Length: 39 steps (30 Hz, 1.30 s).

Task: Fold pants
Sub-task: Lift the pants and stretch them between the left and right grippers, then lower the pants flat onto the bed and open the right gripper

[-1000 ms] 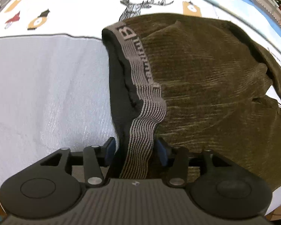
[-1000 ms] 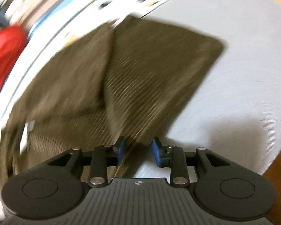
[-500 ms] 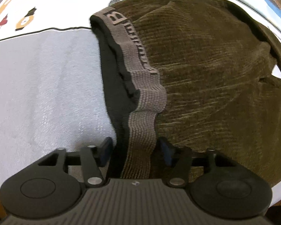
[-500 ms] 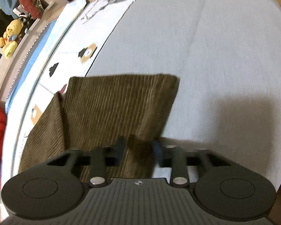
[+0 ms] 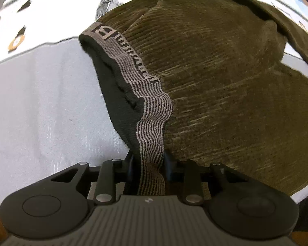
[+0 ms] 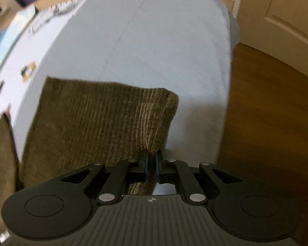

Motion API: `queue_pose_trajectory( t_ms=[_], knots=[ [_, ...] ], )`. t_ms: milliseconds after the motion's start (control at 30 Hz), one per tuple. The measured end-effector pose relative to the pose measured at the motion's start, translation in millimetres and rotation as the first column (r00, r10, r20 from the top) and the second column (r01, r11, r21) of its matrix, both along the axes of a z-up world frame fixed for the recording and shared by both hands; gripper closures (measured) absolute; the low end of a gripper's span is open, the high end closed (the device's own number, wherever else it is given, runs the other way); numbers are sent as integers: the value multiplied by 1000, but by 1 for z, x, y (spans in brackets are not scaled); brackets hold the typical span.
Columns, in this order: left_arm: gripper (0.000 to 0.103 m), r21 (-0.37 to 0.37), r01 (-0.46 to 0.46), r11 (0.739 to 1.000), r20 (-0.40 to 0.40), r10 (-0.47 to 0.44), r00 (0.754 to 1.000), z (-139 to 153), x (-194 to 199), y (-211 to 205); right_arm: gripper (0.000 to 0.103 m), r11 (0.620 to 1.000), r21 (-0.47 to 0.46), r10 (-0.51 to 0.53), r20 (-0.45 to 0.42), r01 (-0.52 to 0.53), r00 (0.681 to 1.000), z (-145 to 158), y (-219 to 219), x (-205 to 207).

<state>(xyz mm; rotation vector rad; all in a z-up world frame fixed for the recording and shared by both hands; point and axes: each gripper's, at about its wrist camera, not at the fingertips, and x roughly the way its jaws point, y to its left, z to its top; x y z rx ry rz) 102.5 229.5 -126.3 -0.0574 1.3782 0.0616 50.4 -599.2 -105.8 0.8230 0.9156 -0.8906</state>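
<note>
The pants (image 5: 225, 94), olive-brown corduroy, lie on a bed (image 5: 41, 106) covered by a pale grey sheet. Beyond the sheet is a white cover (image 5: 57, 10) printed with a deer and small figures.

Left gripper (image 5: 148, 167): the jaws are closed on the waistband (image 5: 152, 121), a grey-and-black striped elastic band with lettering. The band runs from between the fingers up and away to the far corner of the waist. The dark lining beside the band is exposed on its left. The body of the pants spreads to the right of the band.

Right gripper (image 6: 152, 165): the jaws are nearly together, clamped on a corner of the pants (image 6: 104, 123) at the leg end. This end lies flat on the sheet, with its right corner raised and creased at the fingers. A wooden floor (image 6: 267, 112) and a cream door (image 6: 287, 10) are visible to the right of the bed.
</note>
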Motion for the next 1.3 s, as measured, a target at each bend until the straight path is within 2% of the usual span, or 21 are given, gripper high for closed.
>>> queue_pose_trajectory(
  t_ms=[100,133,200,267,333,400,467,600,667,733,767,833,933,1033,1167,1267,1300],
  knots=[
    [69,11,-14,1000,-13,14,1000,2,1,0,95,999,11,51,-24,-51,998,0,5,-2],
    [68,23,-14,1000,-15,14,1000,4,4,-4,91,999,7,47,-31,-47,998,1,5,-2],
    [62,35,-11,999,-8,12,1000,7,7,-10,81,1000,-28,13,-48,-14,999,7,1,0],
    [58,56,-17,998,-1,17,1000,13,9,-16,78,994,-95,-48,-29,45,998,22,1,-5],
    [55,102,-36,994,32,33,999,19,12,-15,75,986,-150,-66,43,72,997,38,4,-14],
    [55,173,-59,983,93,43,995,32,18,-21,73,983,-179,-26,136,50,990,50,12,-13],
    [55,194,-91,977,155,61,986,43,23,-25,73,984,-176,62,219,-23,974,57,25,-5],
    [55,158,-130,979,276,83,957,66,35,-42,73,969,-82,247,356,-233,901,58,56,27],
    [62,121,-130,984,324,85,942,76,44,-55,73,944,-28,314,380,-328,870,55,72,46],
    [92,72,-115,991,363,81,928,82,54,-71,72,914,49,354,392,-403,849,48,89,65],
    [96,44,-103,994,380,79,922,84,61,-81,71,899,90,364,390,-428,846,42,97,75],
    [99,5,-73,997,406,64,912,86,74,-102,63,883,132,382,355,-450,853,35,111,90],
    [99,-28,11,1000,430,3,903,85,89,-138,58,883,167,384,279,-438,880,22,126,102],
    [99,-32,112,993,443,-87,892,77,108,-181,57,891,217,345,249,-399,905,9,130,117],
    [97,-17,257,966,443,-223,868,56,134,-239,55,901,230,313,239,-367,919,3,128,133],
    [93,-18,310,950,423,-274,864,35,152,-271,56,919,207,287,230,-334,930,1,134,141],
    [88,-18,317,948,414,-282,865,28,158,-279,61,924,201,279,228,-325,933,1,136,141]
  ],
)
